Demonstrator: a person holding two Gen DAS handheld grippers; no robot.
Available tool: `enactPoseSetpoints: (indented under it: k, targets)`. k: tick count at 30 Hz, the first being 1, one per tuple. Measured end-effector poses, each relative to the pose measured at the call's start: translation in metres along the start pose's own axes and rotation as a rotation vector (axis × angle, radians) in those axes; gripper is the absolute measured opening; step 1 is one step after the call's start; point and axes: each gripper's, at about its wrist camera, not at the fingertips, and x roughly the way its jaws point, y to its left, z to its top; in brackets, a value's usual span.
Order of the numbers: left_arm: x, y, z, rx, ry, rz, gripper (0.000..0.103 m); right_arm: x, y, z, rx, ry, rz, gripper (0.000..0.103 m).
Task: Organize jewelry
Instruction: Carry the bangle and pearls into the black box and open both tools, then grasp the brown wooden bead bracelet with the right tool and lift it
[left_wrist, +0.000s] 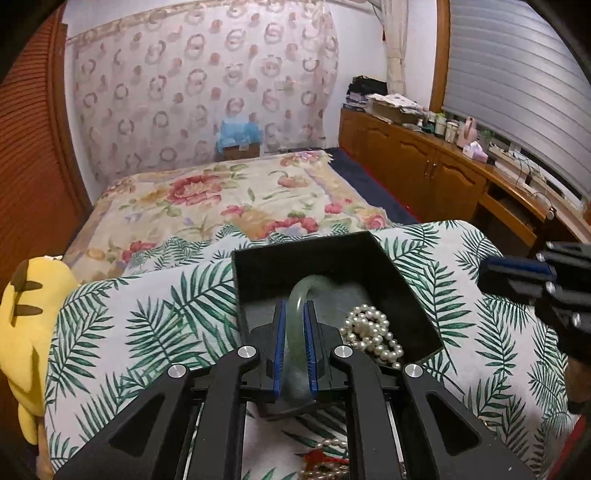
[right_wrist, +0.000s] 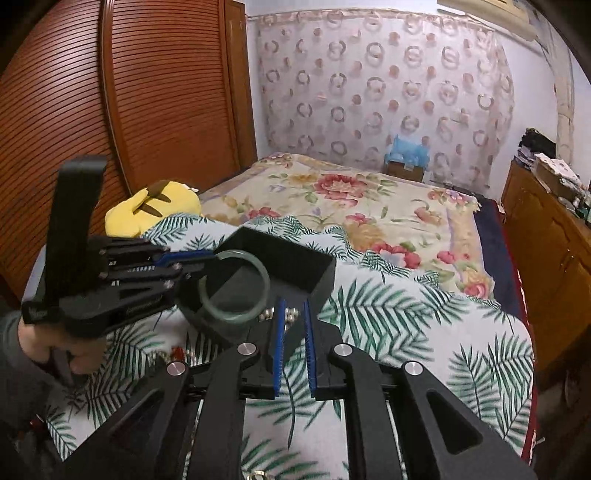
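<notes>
My left gripper (left_wrist: 294, 306) is shut on a pale green jade bangle (left_wrist: 300, 295) and holds it over the open black jewelry box (left_wrist: 258, 273). A white pearl strand (left_wrist: 373, 334) lies in the box's right corner. In the right wrist view the left gripper (right_wrist: 207, 264) comes in from the left with the bangle (right_wrist: 236, 286) above the box (right_wrist: 314, 280). My right gripper (right_wrist: 294, 306) is open and empty, just right of the box; its tip shows in the left wrist view (left_wrist: 491, 275). More pearls and a red piece (left_wrist: 325, 461) lie under the left gripper.
The box sits on a palm-leaf patterned cushion (left_wrist: 147, 332) on a bed with a floral blanket (left_wrist: 229, 195). A yellow plush toy (left_wrist: 26, 314) lies at the left. A wooden cabinet (left_wrist: 424, 166) runs along the right, a wooden wardrobe (right_wrist: 147, 92) at the left.
</notes>
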Motion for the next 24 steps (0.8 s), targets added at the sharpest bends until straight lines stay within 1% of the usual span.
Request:
enactPoseSetpoints:
  k: [5,9,10,12,16,18,19,24]
  targets:
    - [-0.013,-0.005,-0.007,0.016,-0.01,-0.011,0.011,-0.011,0.008,-0.024,0.0,-0.001,0.009,0.012]
    - [-0.031,-0.005,-0.014,0.032,-0.021,-0.012,0.015,-0.018,0.02,-0.042,0.006,-0.001,0.043,0.012]
    - [-0.035,-0.005,-0.016,0.034,-0.025,-0.014,0.016,-0.017,0.024,-0.045,0.006,0.004,0.052,0.012]
    - [-0.045,-0.004,-0.021,0.037,-0.036,-0.012,0.026,-0.016,0.034,-0.052,0.004,0.02,0.072,0.012]
    - [-0.065,-0.001,-0.036,0.044,-0.052,-0.014,0.028,-0.013,0.05,-0.064,0.008,0.042,0.109,0.012]
    - [-0.072,0.001,-0.043,0.043,-0.057,-0.012,0.034,-0.011,0.058,-0.071,0.005,0.058,0.118,0.012]
    - [-0.076,0.002,-0.047,0.039,-0.058,-0.013,0.035,-0.01,0.061,-0.073,0.003,0.065,0.123,0.012]
    - [-0.085,0.01,-0.067,0.014,-0.045,-0.013,0.036,0.0,0.072,-0.087,-0.005,0.115,0.146,0.012]
